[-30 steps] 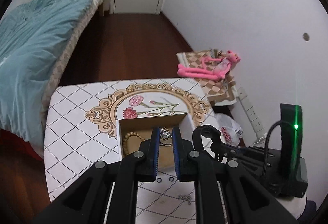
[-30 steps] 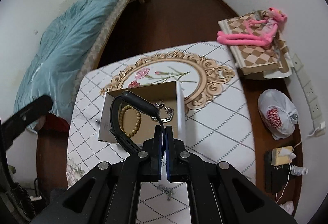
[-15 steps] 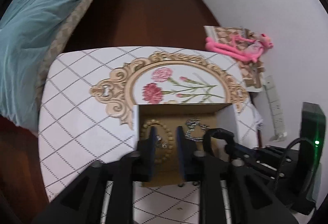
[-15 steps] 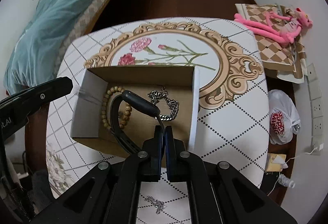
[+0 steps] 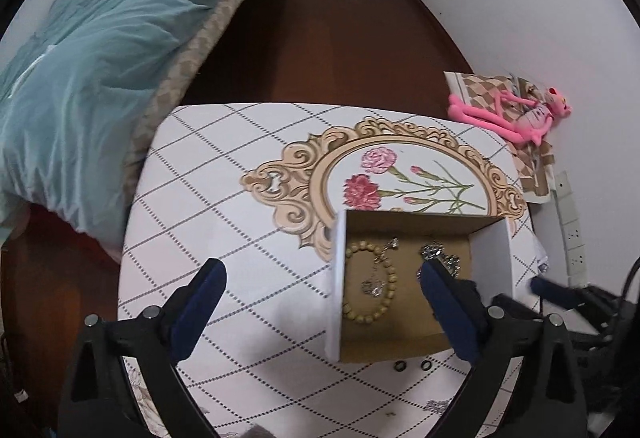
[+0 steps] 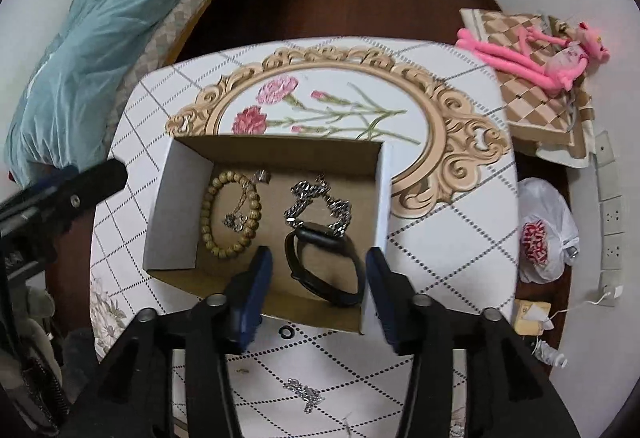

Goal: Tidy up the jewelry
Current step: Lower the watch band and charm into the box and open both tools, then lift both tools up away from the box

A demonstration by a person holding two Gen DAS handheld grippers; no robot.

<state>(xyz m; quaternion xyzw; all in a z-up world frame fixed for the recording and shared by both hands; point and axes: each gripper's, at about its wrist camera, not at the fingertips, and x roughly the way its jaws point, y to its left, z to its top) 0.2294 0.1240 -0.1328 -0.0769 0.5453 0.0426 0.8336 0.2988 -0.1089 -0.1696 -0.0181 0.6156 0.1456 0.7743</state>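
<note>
The black watch (image 6: 326, 266) lies in the cardboard box (image 6: 172, 197) beside a silver chain (image 6: 316, 203) and wooden bead bracelet (image 6: 230, 213), between the right claw (image 6: 318, 280) fingers (opening, not touching it). The left claw (image 5: 320, 286) is opening too, nothing between, above the tabletop (image 5: 208, 205).

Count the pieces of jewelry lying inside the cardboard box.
4: a wooden bead bracelet on the left, a thin silver chain draped across it, a chunky silver chain to its right, and a black band nearest the camera. Smaller pieces could be hidden.
</note>
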